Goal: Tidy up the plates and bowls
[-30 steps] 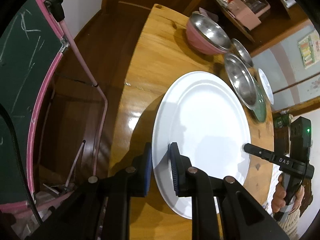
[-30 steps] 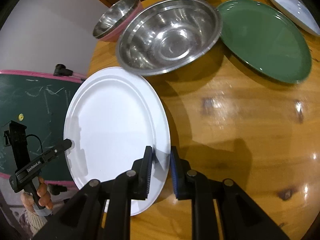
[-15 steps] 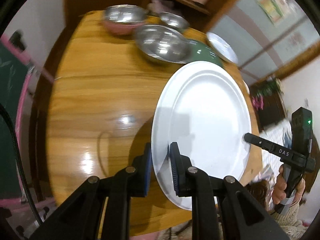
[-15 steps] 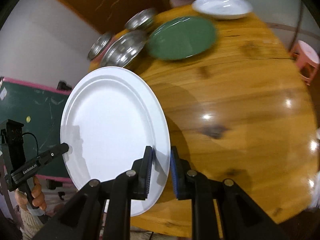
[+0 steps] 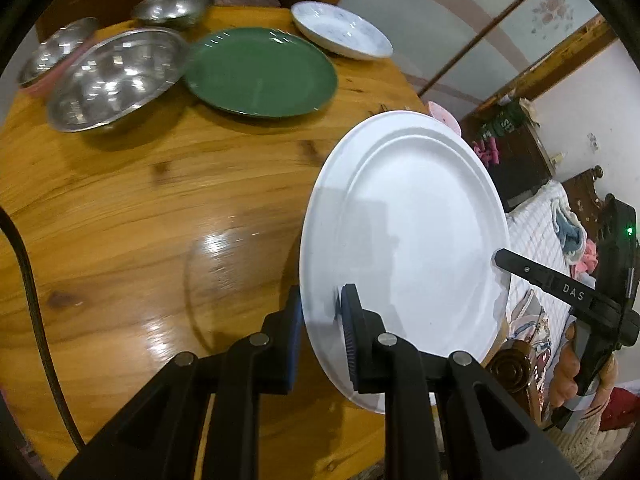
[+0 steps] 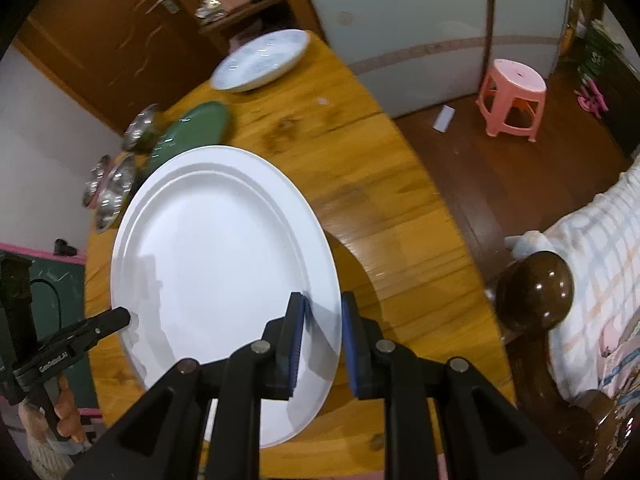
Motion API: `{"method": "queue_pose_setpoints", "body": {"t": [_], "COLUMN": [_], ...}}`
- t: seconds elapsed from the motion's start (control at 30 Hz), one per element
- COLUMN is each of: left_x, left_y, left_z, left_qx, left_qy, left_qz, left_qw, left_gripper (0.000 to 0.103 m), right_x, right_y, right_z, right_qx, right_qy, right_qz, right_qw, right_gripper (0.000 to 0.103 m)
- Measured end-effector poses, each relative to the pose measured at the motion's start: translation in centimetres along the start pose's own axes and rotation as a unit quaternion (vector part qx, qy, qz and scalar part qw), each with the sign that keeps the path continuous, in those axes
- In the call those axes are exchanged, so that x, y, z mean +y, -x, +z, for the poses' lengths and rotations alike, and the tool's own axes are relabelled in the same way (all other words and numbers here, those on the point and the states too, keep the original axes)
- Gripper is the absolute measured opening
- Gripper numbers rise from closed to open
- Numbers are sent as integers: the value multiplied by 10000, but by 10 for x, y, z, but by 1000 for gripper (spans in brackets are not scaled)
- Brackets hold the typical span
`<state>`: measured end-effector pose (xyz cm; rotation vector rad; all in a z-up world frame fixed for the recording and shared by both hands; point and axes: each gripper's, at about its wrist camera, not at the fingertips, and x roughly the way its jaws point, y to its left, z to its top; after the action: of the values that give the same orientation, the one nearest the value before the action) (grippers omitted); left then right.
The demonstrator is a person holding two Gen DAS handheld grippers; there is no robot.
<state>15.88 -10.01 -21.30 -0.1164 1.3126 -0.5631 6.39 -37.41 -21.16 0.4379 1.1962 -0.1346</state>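
Over the round glossy wooden counter (image 5: 132,208), the large round white plate (image 5: 404,248) hung tilted at its near right edge; stiff, slick and breakable, probably best pinched by opposite rims. Left tool (image 5: 320,340) and right tool (image 6: 322,344) each clamped one.

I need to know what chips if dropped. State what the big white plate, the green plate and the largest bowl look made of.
White plate: glazed ceramic or melamine by its look; smooth, softly glossy, moulded rim rings.
Green plate: probably glazed ceramic; even colour, glossy highlights.
Largest bowl: stainless steel; mirror-like reflections, thin rim. It likely dents rather than chips.
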Motion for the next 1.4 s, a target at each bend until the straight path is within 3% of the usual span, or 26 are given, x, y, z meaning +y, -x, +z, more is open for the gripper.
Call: {"method": "queue_pose_setpoints", "body": {"t": [0.3, 0.5, 1.17, 1.27, 1.33, 1.4], "left_x": [-8, -13, -12, -13, -13, -12], "left_y": [-46, -68, -68, -69, -66, -62], "left_z": [19, 21, 20, 20, 18, 17], "left_qx": [358, 512, 406, 402, 372, 301], "left_qy": [107, 135, 65, 9, 14, 2], "left_qz": [-53, -53, 42, 114, 126, 182], "left_qw": [9993, 9986, 9991, 9991, 9992, 9994], "left_gripper": [18, 18, 19, 27, 41, 49], "right_x": [-37, -46, -43, -45, -44, -43], "right_y": [-25, -37, -48, -44, -40, -33], "right_z": [29, 30, 41, 40, 39, 39], "right_qx": [228, 440, 491, 418, 333, 216], "right_qy": [70, 109, 155, 81, 112, 166], "right_qz": [-205, -338, -412, -249, -250, -305], "right_qw": [9995, 9984, 9978, 9988, 9991, 9992], "right_gripper": [19, 19, 23, 27, 31, 33]}}
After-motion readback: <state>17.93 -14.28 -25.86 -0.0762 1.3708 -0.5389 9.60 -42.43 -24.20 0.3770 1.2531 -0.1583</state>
